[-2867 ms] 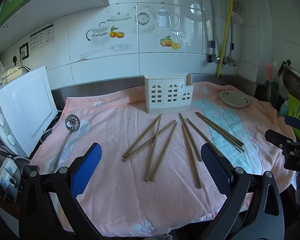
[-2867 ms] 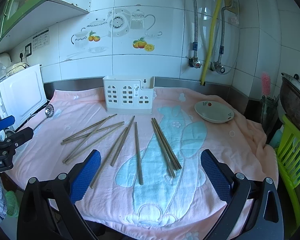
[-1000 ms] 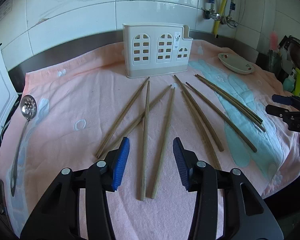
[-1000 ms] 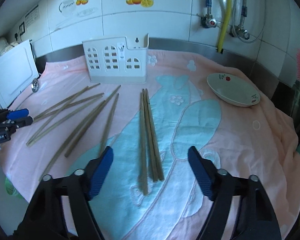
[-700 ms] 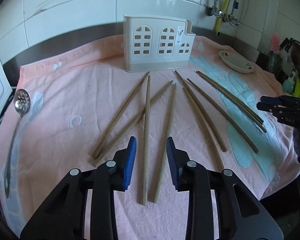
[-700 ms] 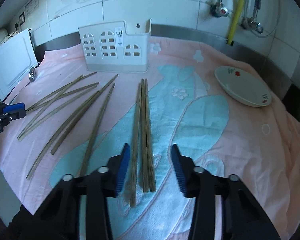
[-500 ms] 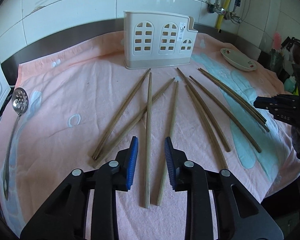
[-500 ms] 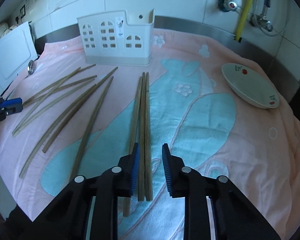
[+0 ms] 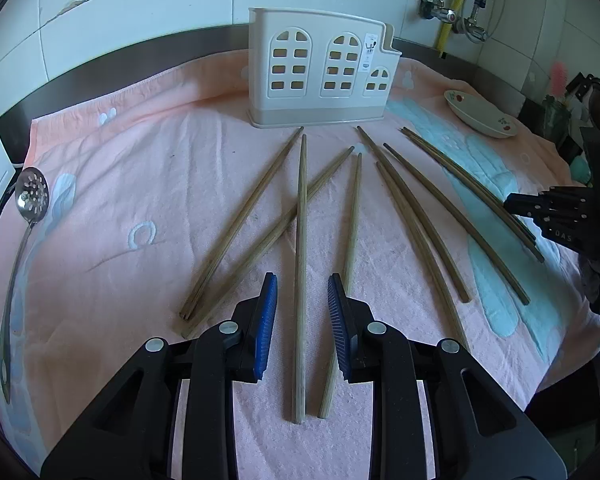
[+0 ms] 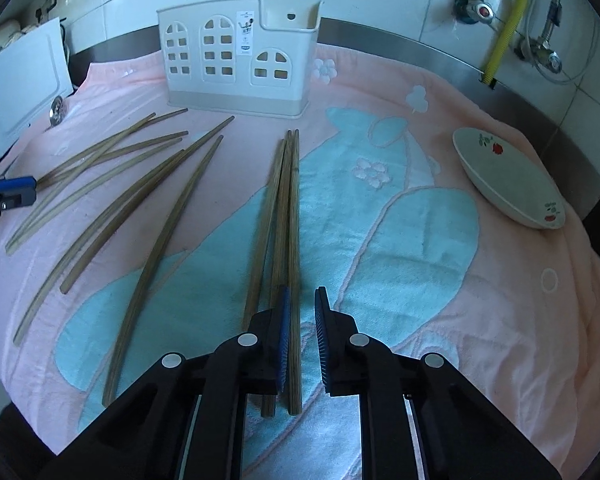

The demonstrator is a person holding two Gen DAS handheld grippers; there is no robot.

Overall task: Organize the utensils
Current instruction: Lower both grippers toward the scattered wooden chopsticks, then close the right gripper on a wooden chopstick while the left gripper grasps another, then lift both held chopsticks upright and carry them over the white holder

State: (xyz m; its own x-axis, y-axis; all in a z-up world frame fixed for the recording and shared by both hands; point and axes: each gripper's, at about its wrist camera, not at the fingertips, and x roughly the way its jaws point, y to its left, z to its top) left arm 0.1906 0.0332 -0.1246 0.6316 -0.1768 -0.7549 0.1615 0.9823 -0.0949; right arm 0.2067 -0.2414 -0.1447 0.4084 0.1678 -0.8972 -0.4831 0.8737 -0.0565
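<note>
Several long wooden chopsticks lie fanned out on a pink towel (image 9: 100, 208) in front of a white utensil holder (image 9: 320, 76). My left gripper (image 9: 302, 320) is low over the towel, its jaws narrowly open on either side of one chopstick (image 9: 300, 248). My right gripper (image 10: 302, 336) is narrowly open with the rightmost chopstick of a bundle of three (image 10: 294, 240) between its pads; the holder (image 10: 240, 60) stands behind. Neither pair of pads visibly touches the wood. The right gripper also shows at the right edge of the left wrist view (image 9: 556, 216).
A slotted metal spoon (image 9: 24, 216) lies at the towel's left edge. A white floral dish (image 10: 508, 176) sits at the right. A white appliance (image 10: 20, 84) stands at the far left. Tiled wall and pipes (image 10: 504, 20) are behind.
Both grippers have come down and forward toward the chopsticks, and both have narrowed from wide open to a small gap around a chopstick.
</note>
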